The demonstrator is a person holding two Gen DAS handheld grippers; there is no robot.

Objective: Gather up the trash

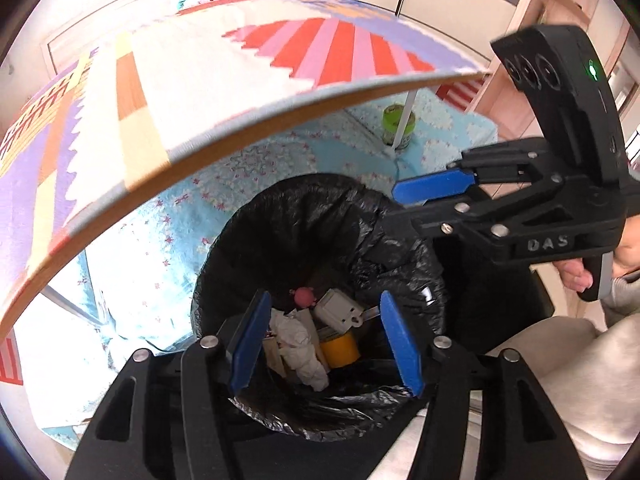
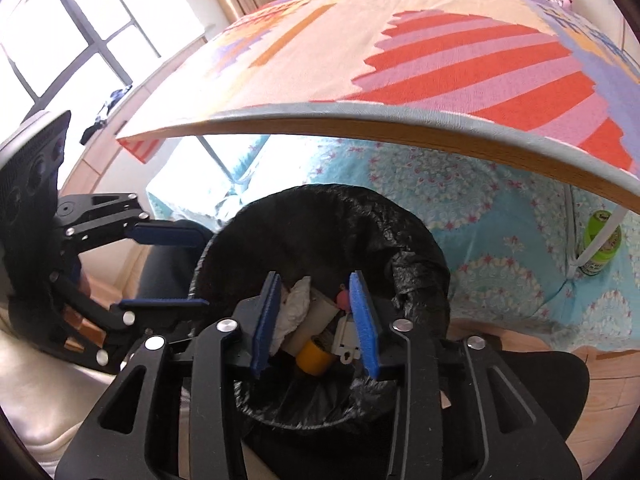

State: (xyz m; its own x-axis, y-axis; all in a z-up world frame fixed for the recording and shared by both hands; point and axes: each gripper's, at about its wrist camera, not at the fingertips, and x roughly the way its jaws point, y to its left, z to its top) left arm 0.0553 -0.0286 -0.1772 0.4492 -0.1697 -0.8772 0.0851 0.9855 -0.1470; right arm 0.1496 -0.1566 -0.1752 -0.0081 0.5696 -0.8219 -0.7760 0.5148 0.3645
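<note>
A bin lined with a black bag (image 1: 304, 216) stands on the floor below the table edge; it also shows in the right wrist view (image 2: 320, 216). Inside lie crumpled white tissue (image 1: 300, 344), a yellow tape roll (image 1: 340, 350), a white plug adapter (image 1: 340, 308) and a small pink toy (image 1: 305, 297). My left gripper (image 1: 326, 340) is open and empty, directly above the bin's mouth. My right gripper (image 2: 318, 316) is open and empty, also over the bin; it appears in the left wrist view (image 1: 404, 206) at the bin's right rim. The left gripper shows at left in the right wrist view (image 2: 200, 268).
A table with a colourful patterned cloth (image 1: 240, 80) overhangs the bin. A blue floral rug (image 2: 500, 216) covers the floor. A green-lidded jar (image 1: 397, 126) stands by a white table leg (image 2: 600, 236). A cream cushion (image 1: 560, 380) lies at right.
</note>
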